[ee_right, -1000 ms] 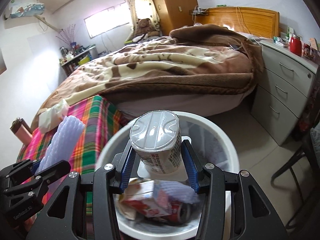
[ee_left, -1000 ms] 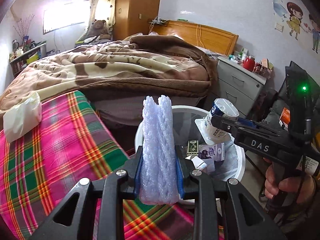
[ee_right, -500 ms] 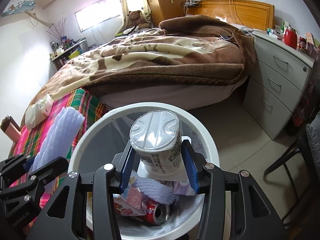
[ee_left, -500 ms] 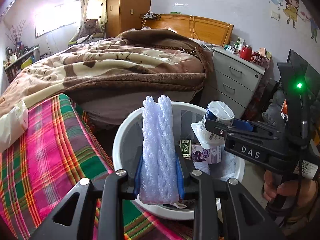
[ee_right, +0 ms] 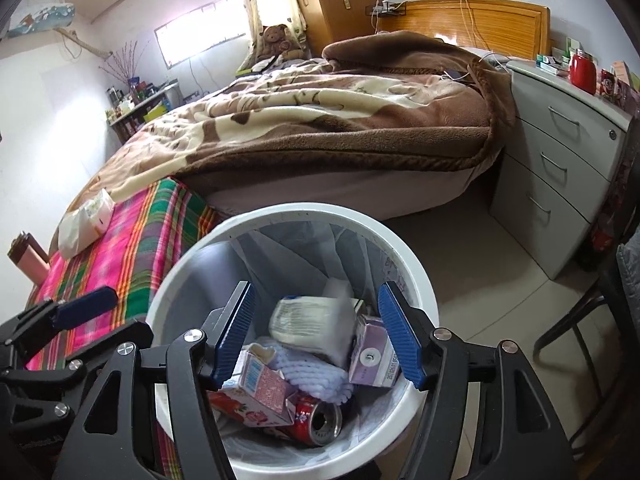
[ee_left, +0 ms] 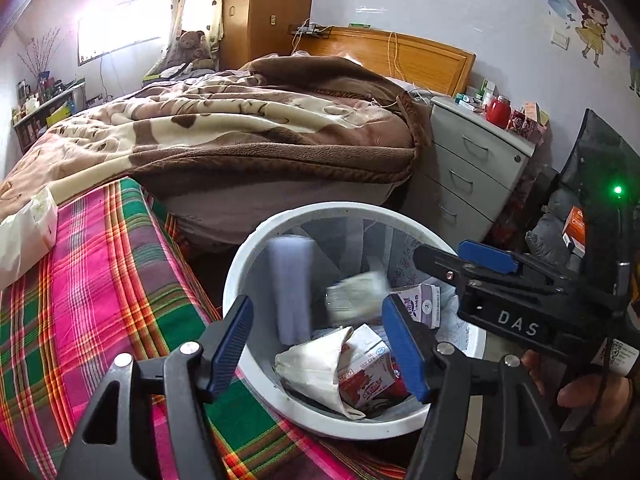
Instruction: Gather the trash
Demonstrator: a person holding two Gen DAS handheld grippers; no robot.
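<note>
White bin (ee_right: 416, 276) beneath both hand-held grippers, left (ee_left: 318, 344) and right (ee_right: 316, 334), jaws opening, nothing gripped.

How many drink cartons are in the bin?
2 visible: pink carton lower left, purple carton right, inside the white bin; others may be buried.

Right tool (ee_right: 316, 328) jaws opening over trash bin (ee_right: 416, 280); cup (ee_right: 316, 320) inside.
</note>
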